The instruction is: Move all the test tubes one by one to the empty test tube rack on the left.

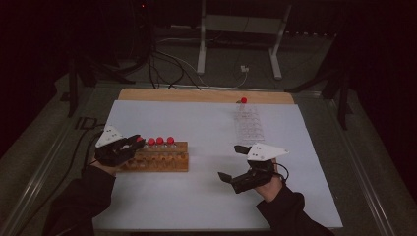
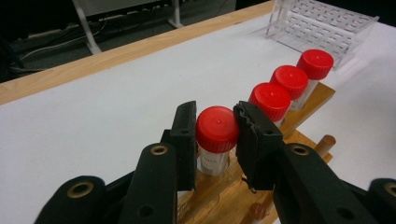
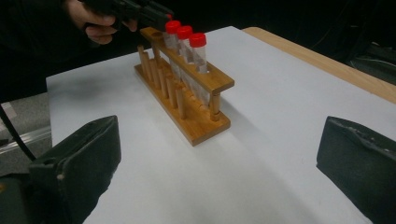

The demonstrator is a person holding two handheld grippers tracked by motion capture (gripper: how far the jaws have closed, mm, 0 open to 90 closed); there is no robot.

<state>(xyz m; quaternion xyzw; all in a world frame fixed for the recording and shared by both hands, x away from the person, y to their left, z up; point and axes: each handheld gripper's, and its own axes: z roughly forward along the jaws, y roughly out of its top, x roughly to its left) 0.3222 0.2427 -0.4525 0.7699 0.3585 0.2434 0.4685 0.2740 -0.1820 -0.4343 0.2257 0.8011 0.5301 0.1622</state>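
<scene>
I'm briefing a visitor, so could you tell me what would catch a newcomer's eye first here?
The row of red-capped tubes standing in the wooden rack at the sheet's left. The left gripper has its fingers around the end tube. The right gripper waits open at the right, and a clear plastic rack lies farther back.

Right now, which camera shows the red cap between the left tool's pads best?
The left gripper view: the red cap sits close up between the pads. The high view shows it tiny; the right gripper view mostly hides it behind the left tool.

Lab: wooden tube rack (image 1: 160, 157), capped tubes (image 1: 160, 141)
</scene>
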